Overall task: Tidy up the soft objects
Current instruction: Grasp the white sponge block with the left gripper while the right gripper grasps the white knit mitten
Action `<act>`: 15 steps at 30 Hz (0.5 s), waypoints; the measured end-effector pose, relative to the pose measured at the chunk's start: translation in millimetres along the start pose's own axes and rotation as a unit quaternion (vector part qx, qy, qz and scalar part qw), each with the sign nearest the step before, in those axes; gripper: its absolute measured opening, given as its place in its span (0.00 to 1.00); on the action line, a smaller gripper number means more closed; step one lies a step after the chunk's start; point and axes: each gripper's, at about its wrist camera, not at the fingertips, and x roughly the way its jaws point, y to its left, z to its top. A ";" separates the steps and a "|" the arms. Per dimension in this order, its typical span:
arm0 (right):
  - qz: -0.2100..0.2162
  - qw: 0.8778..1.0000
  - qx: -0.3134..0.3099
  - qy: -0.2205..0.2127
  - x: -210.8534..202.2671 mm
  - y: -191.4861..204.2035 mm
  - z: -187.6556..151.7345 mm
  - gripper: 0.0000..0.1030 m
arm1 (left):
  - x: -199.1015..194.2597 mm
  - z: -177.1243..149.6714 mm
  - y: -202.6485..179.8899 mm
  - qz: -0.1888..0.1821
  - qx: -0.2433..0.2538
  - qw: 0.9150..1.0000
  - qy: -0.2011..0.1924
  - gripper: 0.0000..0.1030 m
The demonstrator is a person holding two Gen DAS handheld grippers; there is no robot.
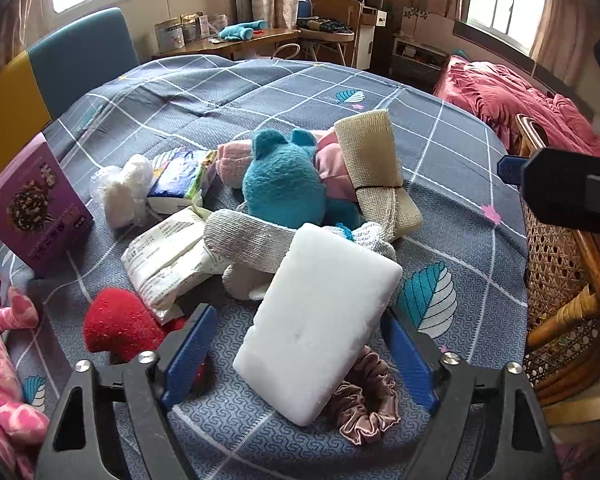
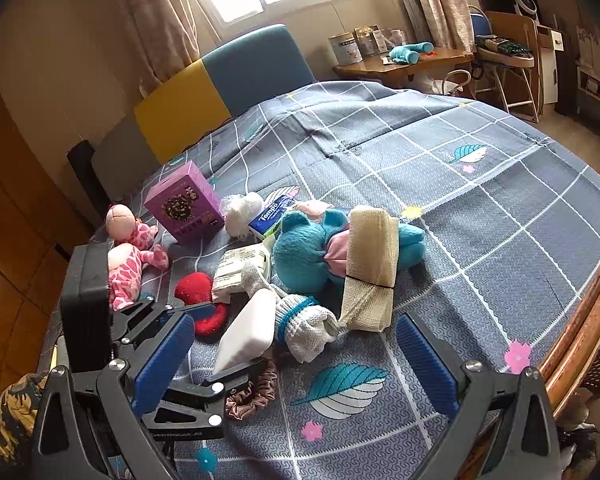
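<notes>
Bed [image 1: 260, 92] under grey checked quilt carries a heap of soft items. Teal plush [image 1: 284, 184] lies mid-heap. White sponge block [image 1: 316, 320] stands tilted between the left hand-held gripper [image 1: 300, 356] pads, no contact evident. Right hand-held gripper [image 2: 296, 364]: jaws spread, empty, above the quilt.

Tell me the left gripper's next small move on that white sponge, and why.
Probably keep closing the left gripper. The white sponge sits tilted between its blue pads, resting on the brown scrunchie, with gaps still showing on both sides, so it isn't gripped yet.
</notes>
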 end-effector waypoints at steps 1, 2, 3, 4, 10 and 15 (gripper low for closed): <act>0.000 1.000 0.001 -0.001 -0.6 -0.5 0.0 1.00 | 4.0 0.8 0.6 -0.006 -0.004 1.000 0.003 0.59; 0.000 1.000 0.001 -0.001 -0.5 -0.4 0.0 1.00 | 8.5 1.3 1.6 -0.014 -0.011 1.000 0.008 0.59; -0.001 1.000 0.000 -0.001 -0.2 -0.1 0.0 1.00 | 11.2 0.5 1.9 -0.021 -0.017 1.000 0.011 0.56; -0.002 1.000 0.000 0.000 -0.2 0.1 -0.1 1.00 | 14.1 -0.6 2.9 -0.025 -0.024 0.999 0.014 0.52; -0.007 1.000 -0.003 0.007 2.3 1.0 0.2 0.99 | -9.0 -12.2 12.8 -0.028 -0.063 0.997 -0.020 0.52; -0.020 1.000 -0.010 0.017 5.7 4.1 -0.7 0.99 | -41.7 -33.5 30.6 -0.011 -0.118 0.992 -0.047 0.52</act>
